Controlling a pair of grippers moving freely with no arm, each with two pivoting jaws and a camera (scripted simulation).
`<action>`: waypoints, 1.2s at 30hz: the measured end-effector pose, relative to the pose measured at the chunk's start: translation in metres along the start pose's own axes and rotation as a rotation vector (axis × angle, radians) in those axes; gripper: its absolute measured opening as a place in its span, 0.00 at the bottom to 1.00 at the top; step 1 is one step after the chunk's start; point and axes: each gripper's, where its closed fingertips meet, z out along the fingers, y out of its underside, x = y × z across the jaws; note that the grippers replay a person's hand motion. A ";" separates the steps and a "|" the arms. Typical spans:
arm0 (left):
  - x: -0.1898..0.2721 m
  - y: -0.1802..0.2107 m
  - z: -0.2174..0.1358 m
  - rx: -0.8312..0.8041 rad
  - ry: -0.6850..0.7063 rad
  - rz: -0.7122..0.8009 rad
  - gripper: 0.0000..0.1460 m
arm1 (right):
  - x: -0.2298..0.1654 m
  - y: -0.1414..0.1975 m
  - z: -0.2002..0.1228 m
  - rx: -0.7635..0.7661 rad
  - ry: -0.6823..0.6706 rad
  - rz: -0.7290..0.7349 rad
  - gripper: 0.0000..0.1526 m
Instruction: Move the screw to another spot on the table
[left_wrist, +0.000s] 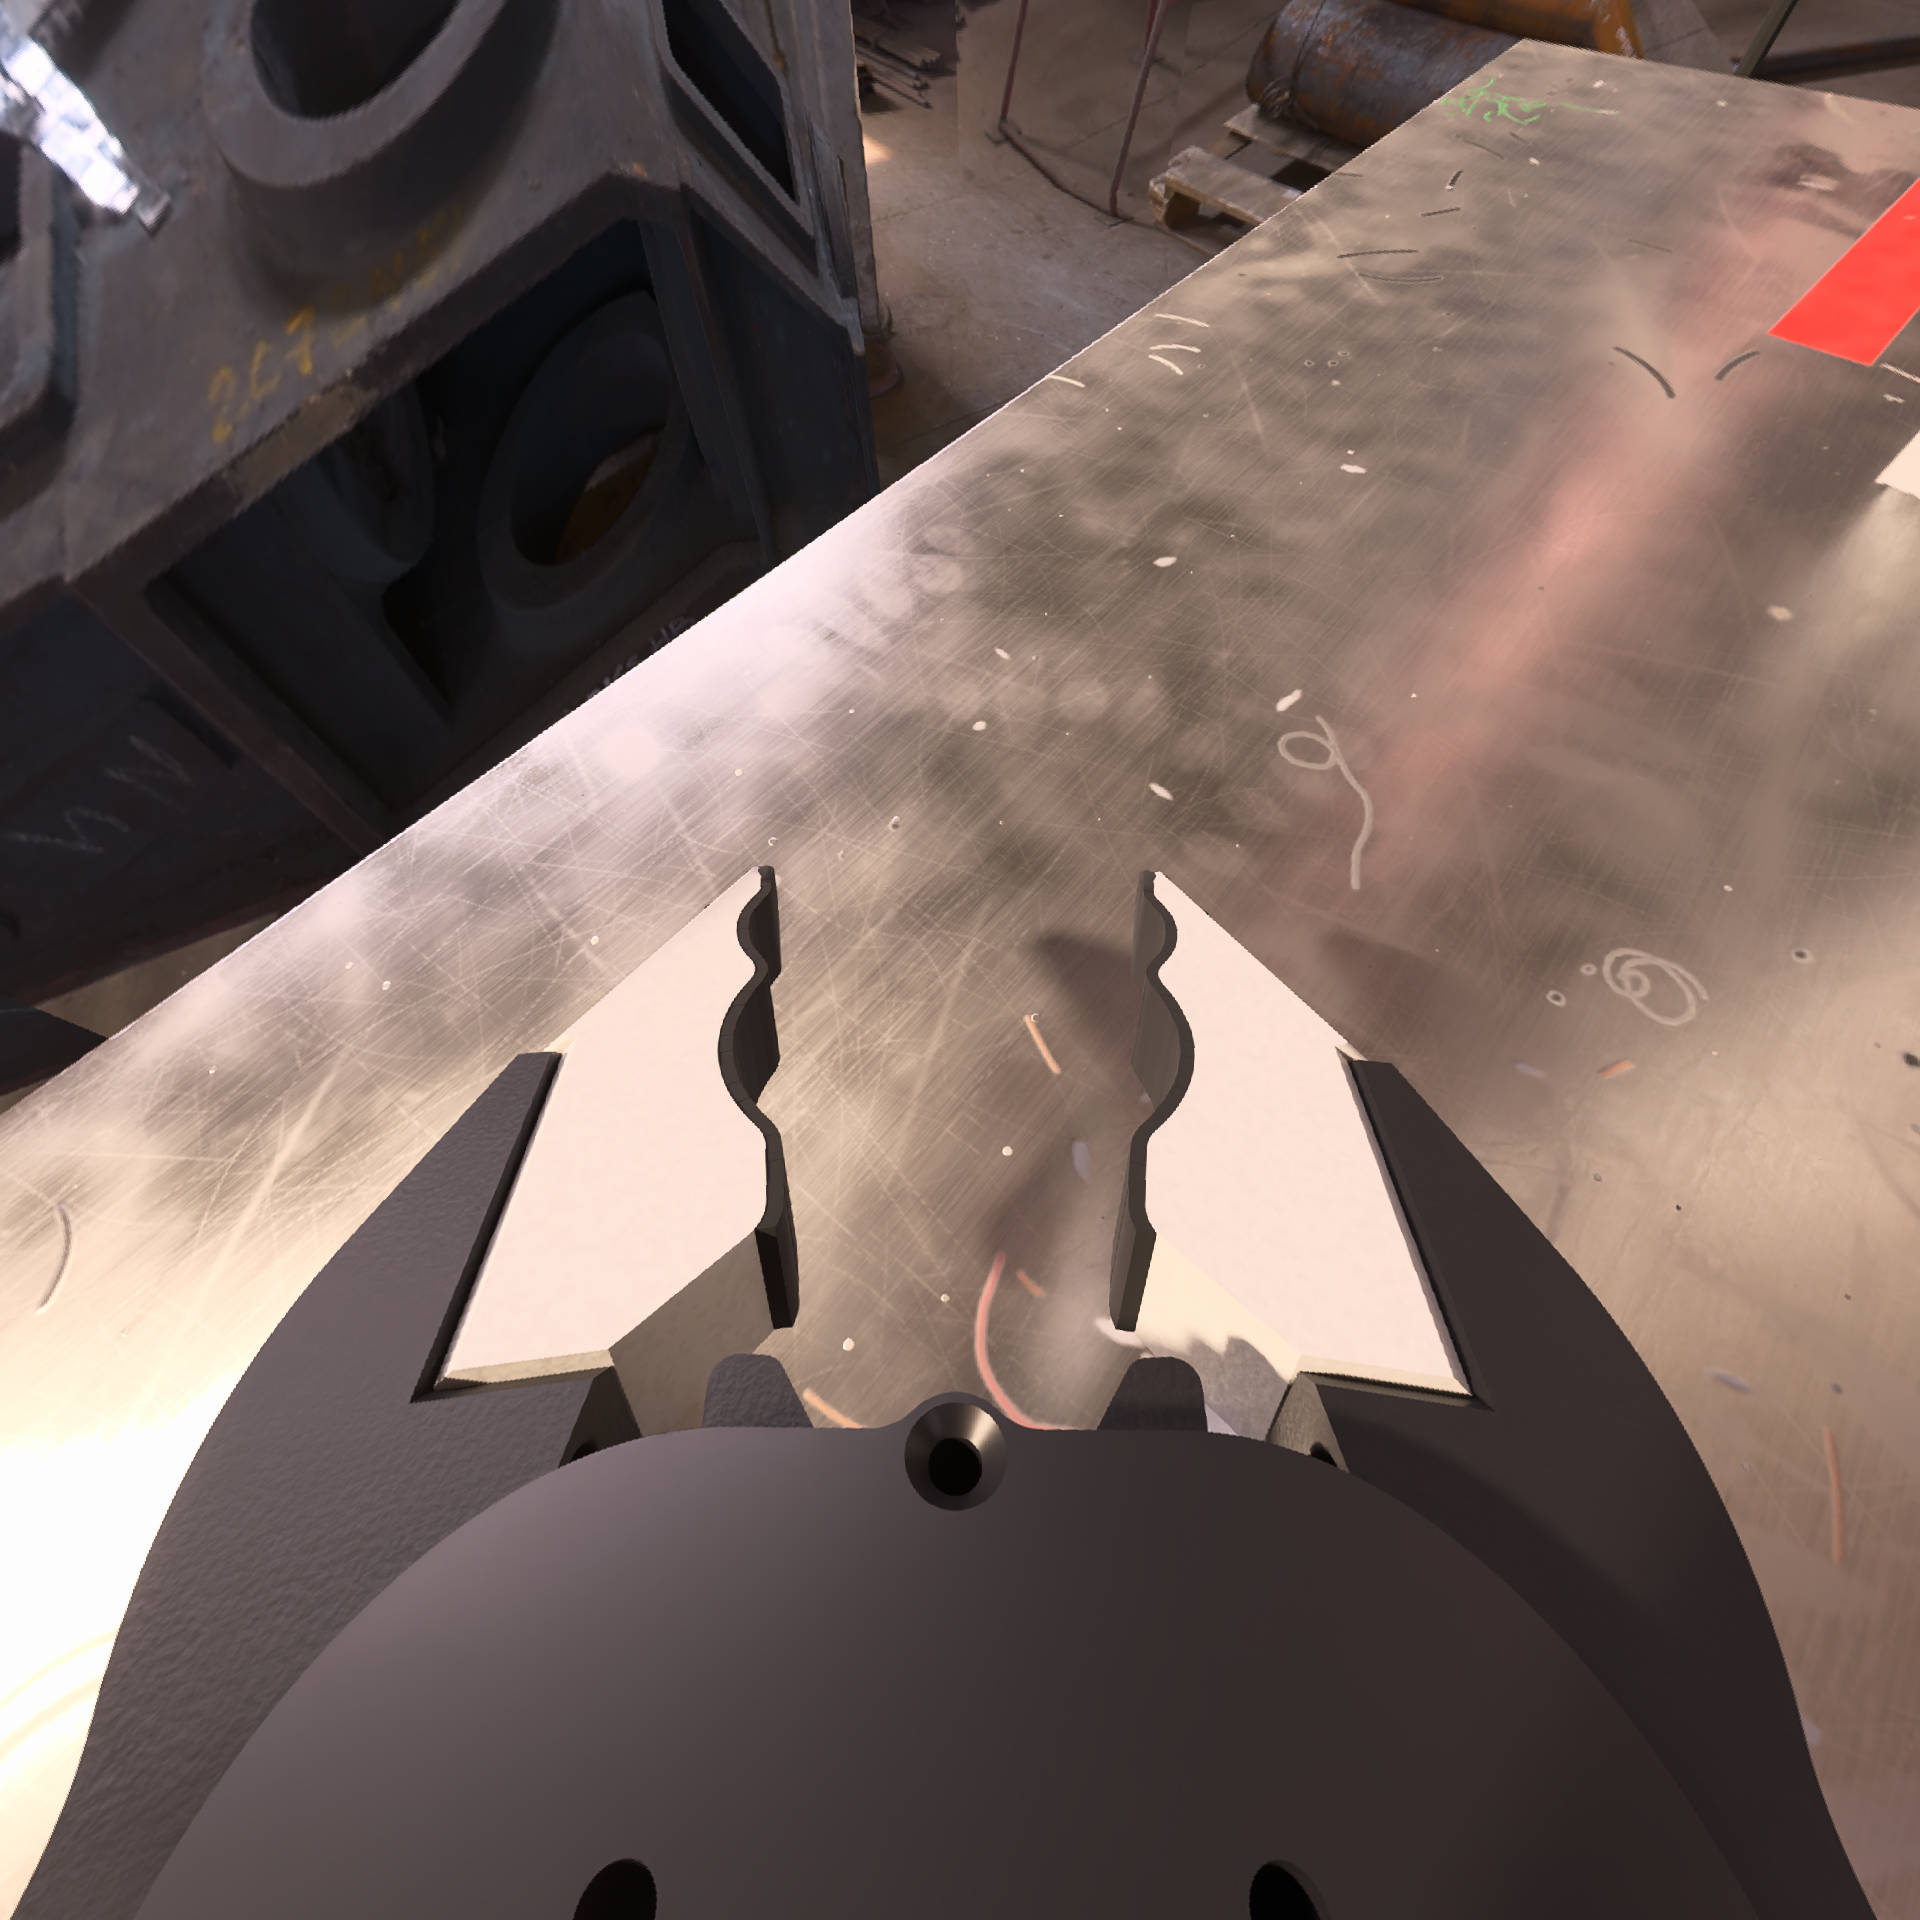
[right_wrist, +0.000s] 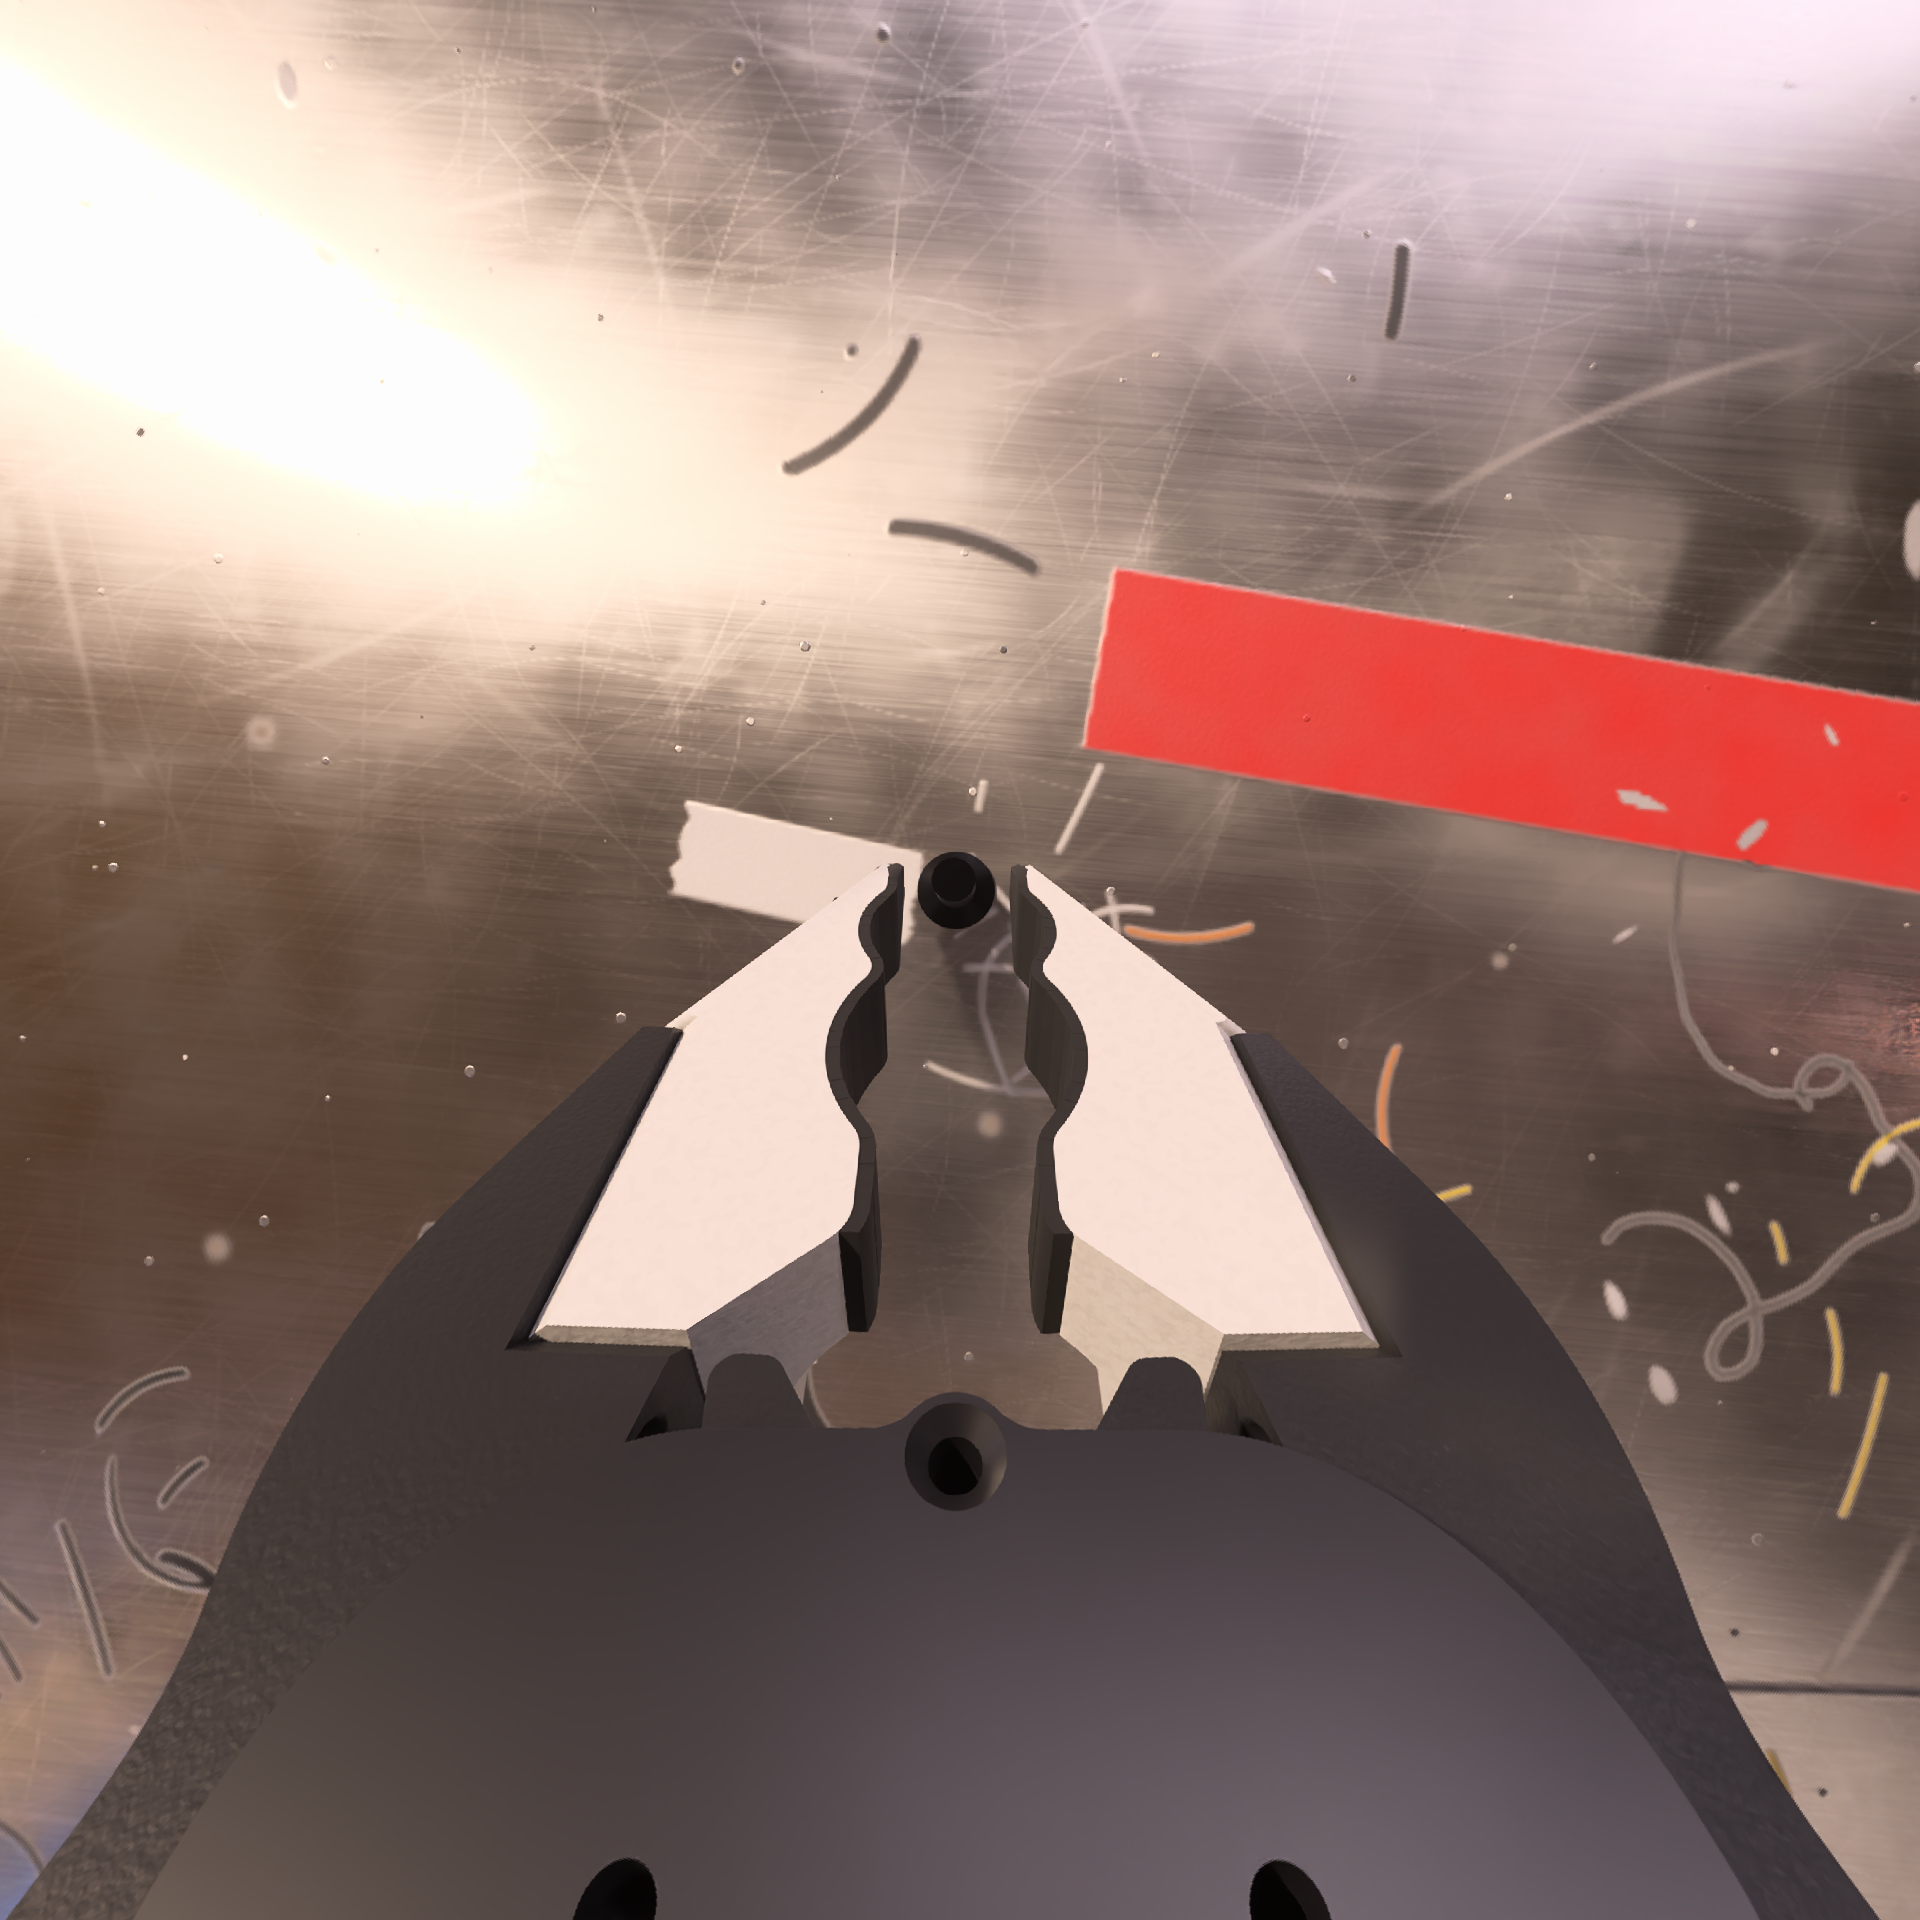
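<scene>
The screw (right_wrist: 956, 891) is small and black, seen end-on, on the scratched metal table (right_wrist: 520, 727). My right gripper (right_wrist: 956, 883) points down at the table with its jaws narrowed. Its fingertips (right_wrist: 883, 894) stand on either side of the screw, with a thin gap showing on each side, so they do not clearly touch it. My left gripper (left_wrist: 956, 883) is wide open and empty, hovering over a bare part of the table (left_wrist: 1351, 623) near its left edge. The screw does not show in the left wrist view.
A red strip (right_wrist: 1507, 727) lies flat on the table to the right of the screw and also shows in the left wrist view (left_wrist: 1860, 301). A white tape scrap (right_wrist: 769, 857) lies just left of the screw. The table edge (left_wrist: 623, 686) runs diagonally, with heavy dark machinery (left_wrist: 416, 416) beyond.
</scene>
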 end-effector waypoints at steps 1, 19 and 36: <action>0.000 0.000 0.000 0.000 0.000 0.000 0.47 | 0.000 -0.001 -0.001 0.004 0.001 -0.001 0.13; 0.000 0.001 0.001 -0.007 0.003 -0.003 0.47 | 0.006 -0.006 -0.007 0.048 0.018 0.021 0.14; 0.001 0.001 0.001 -0.009 0.005 -0.001 0.47 | -0.001 0.003 0.005 -0.024 -0.011 0.011 0.05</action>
